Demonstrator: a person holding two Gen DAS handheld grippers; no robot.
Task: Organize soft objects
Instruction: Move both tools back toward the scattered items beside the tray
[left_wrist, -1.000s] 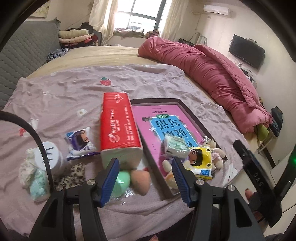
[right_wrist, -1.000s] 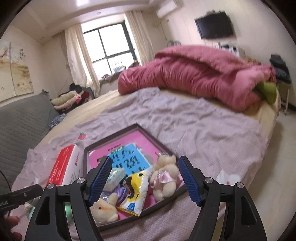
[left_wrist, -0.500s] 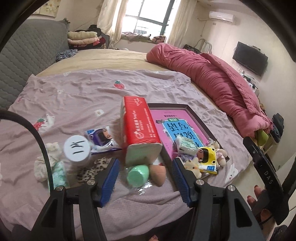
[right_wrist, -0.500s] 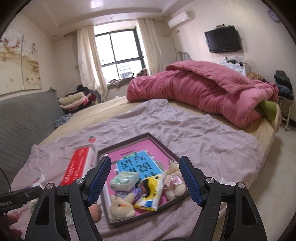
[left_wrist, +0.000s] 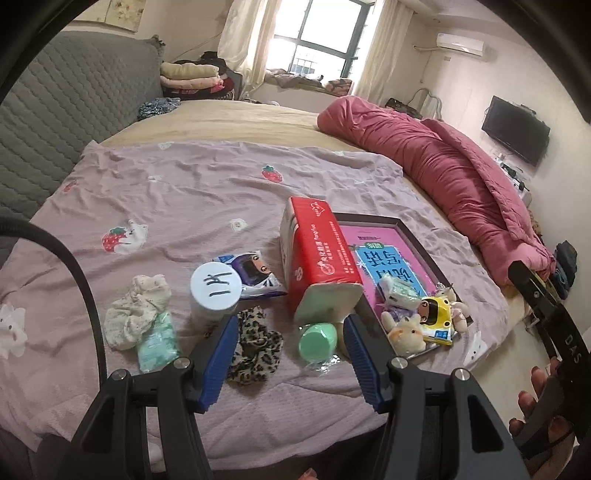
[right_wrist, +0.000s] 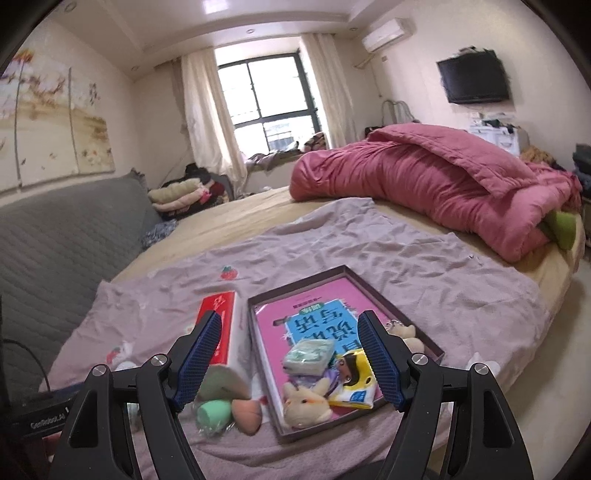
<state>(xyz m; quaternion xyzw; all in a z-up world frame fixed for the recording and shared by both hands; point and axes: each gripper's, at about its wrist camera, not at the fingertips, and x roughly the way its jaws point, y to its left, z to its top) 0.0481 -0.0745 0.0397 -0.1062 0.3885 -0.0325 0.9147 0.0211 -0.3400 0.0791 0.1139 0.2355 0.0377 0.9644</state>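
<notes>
Lilac bedsheet (left_wrist: 192, 206) carrying tray (right_wrist: 436, 345) with plush toys (right_wrist: 304, 402); left gripper (left_wrist: 290, 356) and right gripper (right_wrist: 286, 360) spread wide, empty, apparently hovering above.

The left gripper (left_wrist: 290, 354) is hanging with its two blue fingers (left_wrist: 218, 363) wide apart and holding nothing; the right gripper (right_wrist: 290, 360) is also staying open, its fingers (right_wrist: 380, 360) empty

My left gripper's right blue finger (left_wrist: 364, 363) hides most of the peach teardrop makeup sponge (left_wrist: 344, 341) at lower centre. The small cream teddy bear (right_wrist: 408, 334) sits half behind my right gripper's finger (right_wrist: 378, 356), and my own hand (left_wrist: 537, 410) is cut off at the lower right edge.
</notes>
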